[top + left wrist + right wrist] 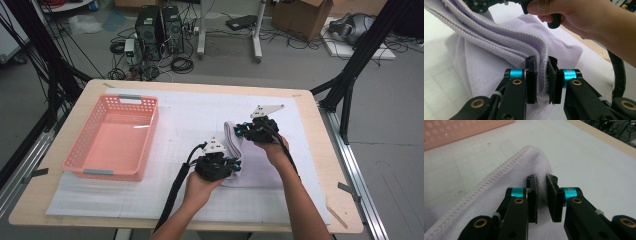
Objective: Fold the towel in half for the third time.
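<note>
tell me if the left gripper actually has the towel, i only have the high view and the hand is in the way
Observer: Yes. In the left gripper view the left gripper is clamped on the folded edge of the lilac towel, several layers between its pads.
Operator: and the right one
Observer: In the right gripper view the right gripper pinches a rounded corner of the towel, next to its stitched hem.
Operator: anything near that corner
Observer: The pink basket lies beyond it, apart from the towel, with bare white mat between.

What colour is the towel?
Pale lilac towel, ribbed along its edges; clearest in the left gripper view.
</note>
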A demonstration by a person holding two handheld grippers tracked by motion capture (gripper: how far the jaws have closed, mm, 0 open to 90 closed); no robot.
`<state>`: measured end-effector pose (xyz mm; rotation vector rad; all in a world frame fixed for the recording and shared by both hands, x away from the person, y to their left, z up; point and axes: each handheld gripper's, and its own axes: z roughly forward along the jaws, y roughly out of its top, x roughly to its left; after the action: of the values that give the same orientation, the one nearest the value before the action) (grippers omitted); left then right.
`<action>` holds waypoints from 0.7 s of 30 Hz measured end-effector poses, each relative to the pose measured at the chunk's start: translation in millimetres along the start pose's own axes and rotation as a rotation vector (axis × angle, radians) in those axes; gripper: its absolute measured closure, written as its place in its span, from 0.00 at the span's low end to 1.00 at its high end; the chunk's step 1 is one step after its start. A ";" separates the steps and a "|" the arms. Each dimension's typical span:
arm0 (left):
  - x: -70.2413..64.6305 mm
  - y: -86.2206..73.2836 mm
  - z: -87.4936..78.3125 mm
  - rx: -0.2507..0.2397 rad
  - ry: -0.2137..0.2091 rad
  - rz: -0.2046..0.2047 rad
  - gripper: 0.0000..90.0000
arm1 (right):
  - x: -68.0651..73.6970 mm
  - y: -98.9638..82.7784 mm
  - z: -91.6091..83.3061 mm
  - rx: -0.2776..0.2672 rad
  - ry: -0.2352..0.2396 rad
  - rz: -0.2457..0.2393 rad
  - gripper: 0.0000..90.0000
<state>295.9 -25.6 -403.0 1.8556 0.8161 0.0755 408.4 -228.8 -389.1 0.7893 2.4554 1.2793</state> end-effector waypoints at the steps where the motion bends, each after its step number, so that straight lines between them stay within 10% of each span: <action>1: -1.0 0.3 1.6 -0.004 -0.001 0.001 0.85 | -1.4 -2.1 -0.9 0.006 -0.007 -0.003 0.90; 9: -2.4 0.0 -3.9 -0.052 0.004 0.045 0.53 | -11.6 -19.7 -13.9 0.003 -0.040 -0.010 0.90; 21: 15.2 -12.5 -39.0 -0.115 0.063 0.074 0.46 | -23.7 -42.0 -31.7 0.006 -0.081 0.038 0.90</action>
<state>285.4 16.7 -401.1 1.7824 0.7700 0.2243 398.7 -283.3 -405.4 0.8760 2.3920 1.2287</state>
